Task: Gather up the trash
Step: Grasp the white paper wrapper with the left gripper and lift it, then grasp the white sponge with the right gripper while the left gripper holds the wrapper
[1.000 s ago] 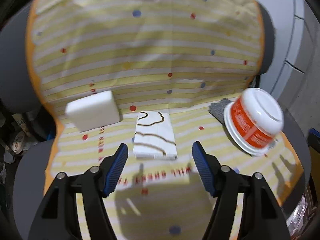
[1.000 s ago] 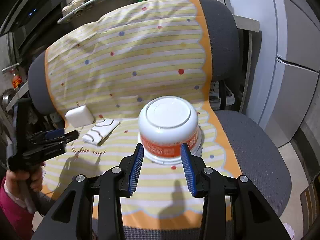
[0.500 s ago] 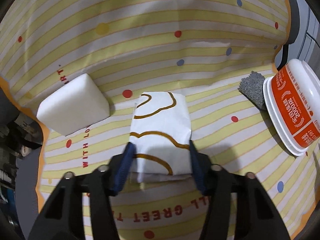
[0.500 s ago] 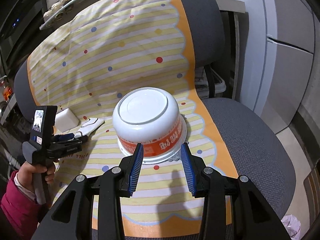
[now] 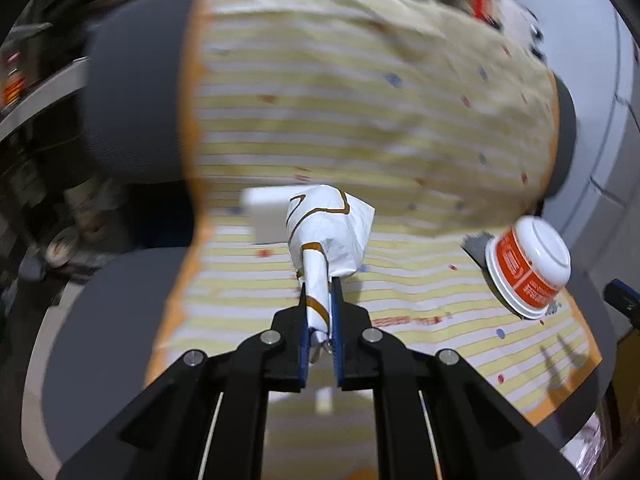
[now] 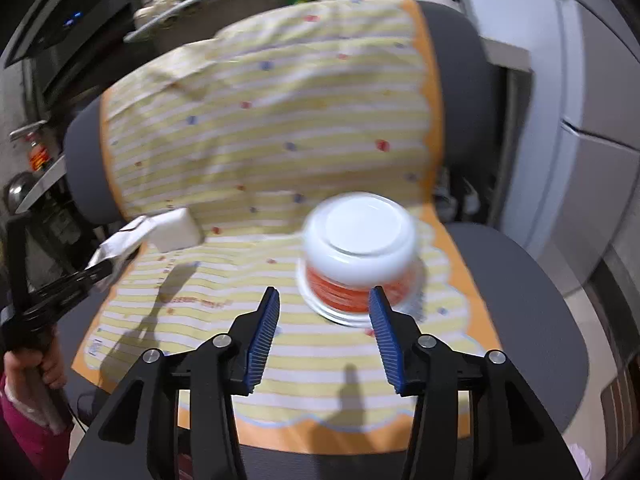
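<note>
My left gripper (image 5: 320,300) is shut on a white paper wrapper with brown lines (image 5: 328,232) and holds it lifted above the chair seat; it also shows in the right wrist view (image 6: 116,244). An upturned white and orange instant-noodle bowl (image 5: 528,268) lies on the striped cloth at the right. In the right wrist view the bowl (image 6: 360,252) sits just beyond my right gripper (image 6: 324,304), which is open and empty with the bowl's near rim between its fingertips. A white block (image 6: 176,228) lies at the left, behind the wrapper.
A yellow striped cloth (image 6: 280,140) covers a grey office chair (image 6: 520,300). A grey scrap (image 5: 476,246) pokes out from under the bowl. Shelves with clutter stand at the left (image 5: 48,208), white cabinets at the right (image 6: 592,120).
My left gripper closed on the wrapper and lifted it off the seat, drawing back. My right gripper opened wider and shifted back from the bowl.
</note>
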Action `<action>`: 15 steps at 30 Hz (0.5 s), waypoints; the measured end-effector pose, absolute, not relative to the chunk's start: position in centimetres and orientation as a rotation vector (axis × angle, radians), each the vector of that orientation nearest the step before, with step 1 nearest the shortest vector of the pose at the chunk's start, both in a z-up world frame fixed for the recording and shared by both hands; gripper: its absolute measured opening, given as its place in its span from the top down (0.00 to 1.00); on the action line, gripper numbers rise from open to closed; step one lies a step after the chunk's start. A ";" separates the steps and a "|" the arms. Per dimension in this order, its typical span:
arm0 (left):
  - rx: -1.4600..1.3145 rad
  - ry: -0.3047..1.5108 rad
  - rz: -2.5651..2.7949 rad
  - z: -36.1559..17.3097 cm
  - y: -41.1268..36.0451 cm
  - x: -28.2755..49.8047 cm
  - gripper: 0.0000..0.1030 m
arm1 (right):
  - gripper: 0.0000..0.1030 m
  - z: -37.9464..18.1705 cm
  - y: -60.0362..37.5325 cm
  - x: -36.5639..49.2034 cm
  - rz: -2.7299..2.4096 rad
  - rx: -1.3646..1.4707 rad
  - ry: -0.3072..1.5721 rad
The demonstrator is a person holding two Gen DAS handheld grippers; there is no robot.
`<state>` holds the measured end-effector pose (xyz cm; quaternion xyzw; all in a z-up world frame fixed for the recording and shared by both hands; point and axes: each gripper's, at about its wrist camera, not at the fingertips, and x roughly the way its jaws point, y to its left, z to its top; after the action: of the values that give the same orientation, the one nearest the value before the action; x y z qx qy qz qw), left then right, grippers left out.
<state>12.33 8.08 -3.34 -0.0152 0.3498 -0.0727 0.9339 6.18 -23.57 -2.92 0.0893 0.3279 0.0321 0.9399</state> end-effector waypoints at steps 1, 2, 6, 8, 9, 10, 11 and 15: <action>-0.038 0.707 -0.126 -3.2 9.1 11.8 0.93 | 0.52 -2.6 -22.5 6.7 0.089 0.165 0.666; -0.046 0.702 -0.094 -2.9 10.6 11.2 0.93 | 0.52 -2.4 -21.4 7.2 0.112 0.147 0.664; -0.083 0.714 -0.030 -2.7 14.3 10.4 0.93 | 0.51 -2.3 -17.1 10.1 0.209 0.104 0.669; -0.097 0.716 0.000 -3.0 16.0 10.4 0.93 | 0.51 -2.5 -15.0 12.1 0.267 0.096 0.676; -0.105 0.717 0.007 -3.1 16.6 10.5 0.93 | 0.51 -2.7 -14.0 13.2 0.287 0.089 0.681; -0.110 0.719 0.010 -3.3 16.9 10.7 0.93 | 0.51 -3.0 -12.9 14.5 0.310 0.079 0.686; -0.117 0.721 0.013 -3.4 17.3 11.0 0.93 | 0.51 -3.3 -12.0 15.7 0.327 0.072 0.691; -0.137 0.731 0.026 -4.3 18.5 12.9 0.93 | 0.51 -4.9 -8.4 20.6 0.372 0.049 0.732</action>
<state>12.89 18.50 -4.34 -0.0669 0.3572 0.0127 0.9315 20.63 -8.44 -4.91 0.0240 0.3558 0.1809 0.9166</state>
